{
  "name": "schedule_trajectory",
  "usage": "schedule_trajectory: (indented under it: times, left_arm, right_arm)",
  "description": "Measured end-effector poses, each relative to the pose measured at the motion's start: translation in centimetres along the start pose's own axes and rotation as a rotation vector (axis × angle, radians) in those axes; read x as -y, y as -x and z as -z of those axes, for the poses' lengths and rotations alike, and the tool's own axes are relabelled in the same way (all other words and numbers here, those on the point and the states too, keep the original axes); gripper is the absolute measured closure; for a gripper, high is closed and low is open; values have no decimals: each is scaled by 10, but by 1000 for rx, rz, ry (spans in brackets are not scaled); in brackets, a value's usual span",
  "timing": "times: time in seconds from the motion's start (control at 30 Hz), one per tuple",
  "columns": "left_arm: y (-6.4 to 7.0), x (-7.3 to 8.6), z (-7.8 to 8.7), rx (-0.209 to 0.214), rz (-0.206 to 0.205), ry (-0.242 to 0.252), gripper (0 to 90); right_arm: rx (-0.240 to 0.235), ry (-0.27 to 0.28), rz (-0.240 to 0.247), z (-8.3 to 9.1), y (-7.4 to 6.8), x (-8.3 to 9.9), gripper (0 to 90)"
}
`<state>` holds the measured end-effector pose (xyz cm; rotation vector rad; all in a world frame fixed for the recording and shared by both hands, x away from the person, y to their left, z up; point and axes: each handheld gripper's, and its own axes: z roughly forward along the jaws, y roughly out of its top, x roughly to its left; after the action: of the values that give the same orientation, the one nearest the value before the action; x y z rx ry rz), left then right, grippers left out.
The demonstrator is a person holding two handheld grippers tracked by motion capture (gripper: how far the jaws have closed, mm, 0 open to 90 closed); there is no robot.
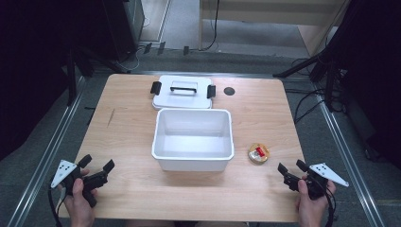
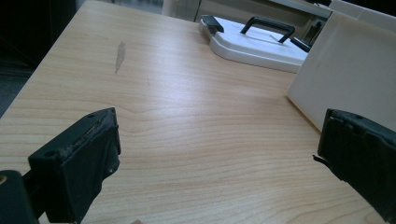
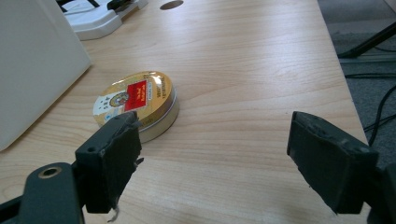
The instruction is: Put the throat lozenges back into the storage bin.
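- Left gripper point(image 1: 97, 167): black body, two blocky black jaws with worn, scuffed pads, a grey three-cornered plate dotted with holes, a dark trailing cable.
- Right gripper point(image 1: 292, 168): matching black build, grey dotted plate, dark cable.
- Both forearms bare, no sleeves.

Your table point(image 1: 132, 104) is evenly lit from overhead, room around it falls near black, soft short shadow beside your bin point(image 1: 193, 137), glare on the tin point(image 3: 140, 100) lid, high view soft and blocky, your jaws blurred up close
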<state>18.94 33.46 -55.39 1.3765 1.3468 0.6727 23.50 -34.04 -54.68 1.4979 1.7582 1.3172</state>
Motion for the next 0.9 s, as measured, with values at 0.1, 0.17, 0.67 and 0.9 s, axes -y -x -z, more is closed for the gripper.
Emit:
schedule_trajectory:
  times: [0.1, 0.17, 0.67, 0.9]
  left_arm:
    - [1, 0, 0, -1, -6, -4, 0]
    - [0, 0, -1, 1, -6, -8, 0]
    - [5, -1, -4, -42, -37, -45, 0]
    - [6, -2, -6, -45, -40, -57, 0]
  right_arm:
    - [2, 0, 11, 0, -1, 0, 184]
    - [-4, -11, 17, -1, -2, 0, 188]
    - [-7, -160, 58, -1, -4, -10, 205]
    - [-9, -279, 93, -7, -11, -22, 138]
